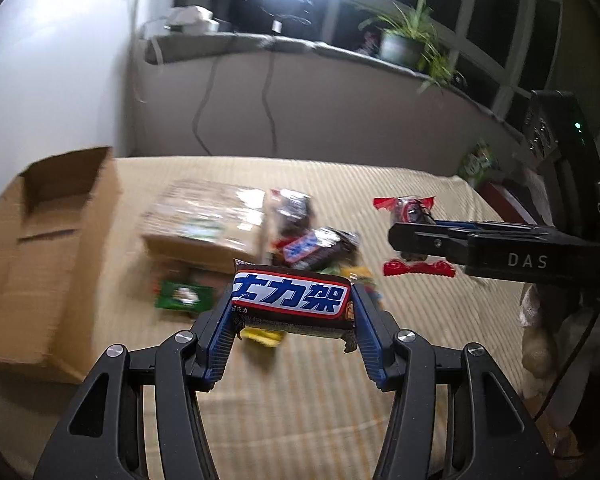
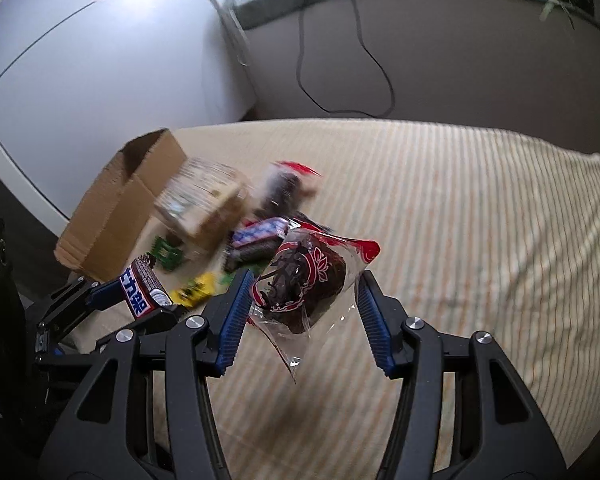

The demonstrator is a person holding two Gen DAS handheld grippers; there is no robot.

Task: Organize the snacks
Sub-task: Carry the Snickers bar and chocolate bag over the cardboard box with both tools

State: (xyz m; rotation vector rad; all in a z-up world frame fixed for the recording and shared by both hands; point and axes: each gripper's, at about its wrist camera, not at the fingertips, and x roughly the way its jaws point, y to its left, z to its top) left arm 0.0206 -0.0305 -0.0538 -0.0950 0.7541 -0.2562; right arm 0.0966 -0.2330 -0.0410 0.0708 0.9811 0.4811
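**A:** Progress looks early to me. Each tool is carrying one snack above the striped cloth (image 2: 440,208). The left gripper (image 1: 292,312) has its fingers closed on the ends of a chocolate bar (image 1: 290,298), which lies crosswise between the blue pads. The right gripper (image 2: 300,304) holds a clear packet with red print (image 2: 304,280), a dark cake inside.

**B:** Is that packet gripped firmly?

**A:** The wrapper touches both pads in the right wrist view, and from the left wrist view the fingers look pinched on it. Its tail hangs loose below the fingers.

**B:** What remains?

**A:** Ahead of both sets of fingers lies a blurred heap: a second chocolate bar (image 1: 320,248), a green packet (image 1: 184,294), a yellow packet (image 2: 194,290), and a flat wrapped box (image 1: 204,216). Beyond them, to the left of the left fingers, a cardboard box (image 1: 48,248) stands open. I cannot see its inside, so I cannot tell whether anything is sorted yet. I judge most of the sorting is left.
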